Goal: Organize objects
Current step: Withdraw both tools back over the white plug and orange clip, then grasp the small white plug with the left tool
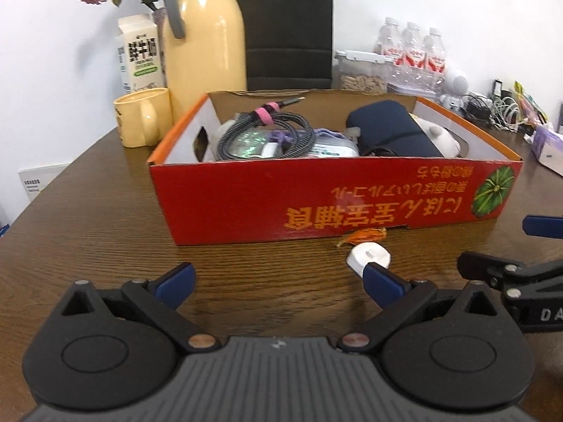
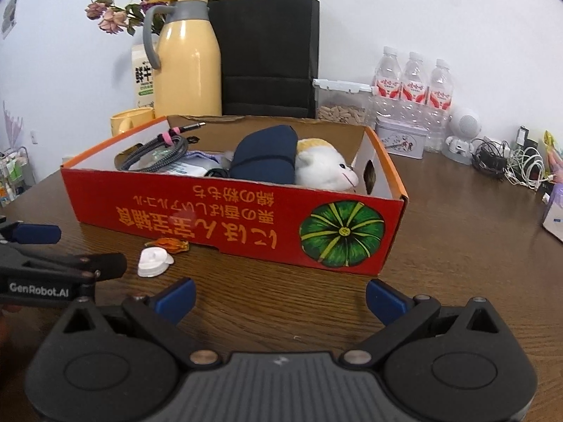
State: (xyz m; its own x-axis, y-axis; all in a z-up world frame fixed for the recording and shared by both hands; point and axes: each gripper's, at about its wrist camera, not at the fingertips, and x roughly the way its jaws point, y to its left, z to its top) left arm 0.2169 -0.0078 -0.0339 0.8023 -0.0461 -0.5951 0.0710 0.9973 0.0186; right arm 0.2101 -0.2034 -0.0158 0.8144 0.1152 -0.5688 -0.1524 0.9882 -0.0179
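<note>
A red cardboard box [image 1: 334,197] [image 2: 225,218] stands on the brown wooden table. Inside it lie a coiled braided cable [image 1: 267,133] [image 2: 158,153], a dark blue pouch [image 1: 390,130] [image 2: 267,156] and a white plush toy [image 1: 441,135] [image 2: 325,168]. In front of the box lie a small white charger [image 1: 369,256] [image 2: 153,262] and an orange wrapper [image 1: 364,235] [image 2: 172,244]. My left gripper [image 1: 279,283] is open, its right fingertip just short of the charger. My right gripper [image 2: 279,299] is open over bare table before the box.
Behind the box stand a yellow thermos [image 1: 204,35] [image 2: 188,59], a yellow mug [image 1: 142,121], a milk carton [image 1: 139,52], a black paper bag [image 2: 269,52], water bottles [image 2: 413,81] and a seed container [image 2: 341,102]. Tangled cables [image 2: 510,165] lie at the far right.
</note>
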